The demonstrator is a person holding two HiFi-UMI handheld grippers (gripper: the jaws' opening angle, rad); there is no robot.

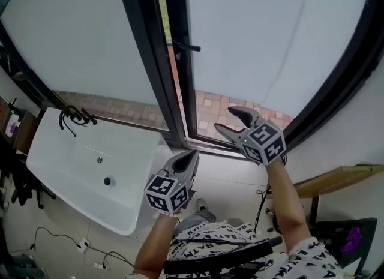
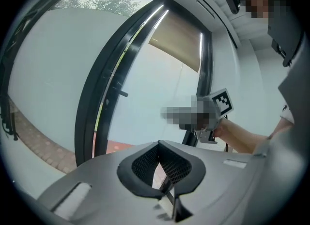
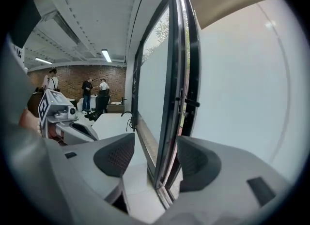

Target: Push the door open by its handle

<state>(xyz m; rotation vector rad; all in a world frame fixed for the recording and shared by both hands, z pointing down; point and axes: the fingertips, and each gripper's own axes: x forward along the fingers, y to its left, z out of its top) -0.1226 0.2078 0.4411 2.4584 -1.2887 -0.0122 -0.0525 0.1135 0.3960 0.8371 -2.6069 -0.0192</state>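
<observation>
Near the bottom centre of the head view, the left gripper (image 1: 189,159) is held out over pale floor with its jaws drawn together and nothing between them; its own view shows the two meshed pads (image 2: 177,168) meeting in a narrow V with only a sliver of light left. Up and to the right, at middle right of the head view, the right gripper (image 1: 225,119) reaches toward the foot of the door (image 1: 258,38), and its jaws stand wide apart and empty. In the right gripper view the dark door frame (image 3: 167,122) runs up through the gap between the two pads (image 3: 114,156) without touching either. The door is a tall pale glass panel in a dark frame, and it stands slightly ajar: a thin gap (image 1: 161,8) at top centre of the head view shows grass, with brick paving (image 1: 210,107) lower down. The door handle (image 1: 187,47), a short dark lever, sticks out from the frame's edge in the upper middle of the head view, well apart from both grippers. It also shows at left of centre in the left gripper view (image 2: 122,93) and right of centre in the right gripper view (image 3: 191,103). A white sink (image 1: 72,170) with a black faucet (image 1: 75,116) fills the left side of the head view. At far left of the right gripper view the left gripper (image 3: 58,115) appears again, with several people (image 3: 87,93) standing far behind it before a brick wall (image 3: 72,76).
</observation>
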